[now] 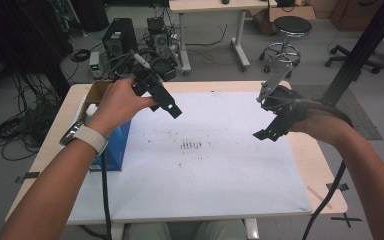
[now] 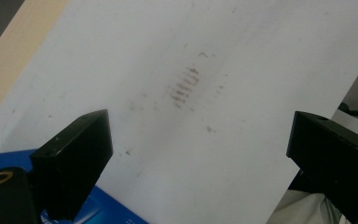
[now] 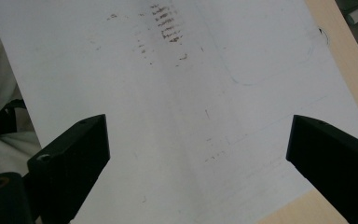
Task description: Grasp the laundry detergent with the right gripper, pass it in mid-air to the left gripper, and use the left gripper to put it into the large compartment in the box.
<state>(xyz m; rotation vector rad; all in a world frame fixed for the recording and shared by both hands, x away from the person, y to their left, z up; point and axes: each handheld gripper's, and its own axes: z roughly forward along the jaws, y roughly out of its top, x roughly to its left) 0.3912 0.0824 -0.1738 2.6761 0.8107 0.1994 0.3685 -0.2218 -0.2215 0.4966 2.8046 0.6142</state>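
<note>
Blue box stands at the table's left edge, under the person's left forearm, nearest thing to the left gripper. In the left gripper view a blue corner shows at the bottom, just below the jaws. Looks like a thin cardboard carton w/ a glossy printed skin: prob. light, fairly stiff at corners but faces would dent if squeezed hard, and slick enough to slip. Best hold, I'd judge: across the narrow width near a top edge or corner, where the card is doubled. Contents can't be told.

Table is pale wood, mostly covered by a big white sheet, flat, w/ a small patch of brown smudge marks mid-sheet. A brown carton sits just behind the blue box, partly hidden by the hand.

Left gripper is held above the sheet's far-left part, jaws wide apart, nothing between. Right gripper hovers over the right side, well apart from the box, jaws likewise spread, empty.
</note>
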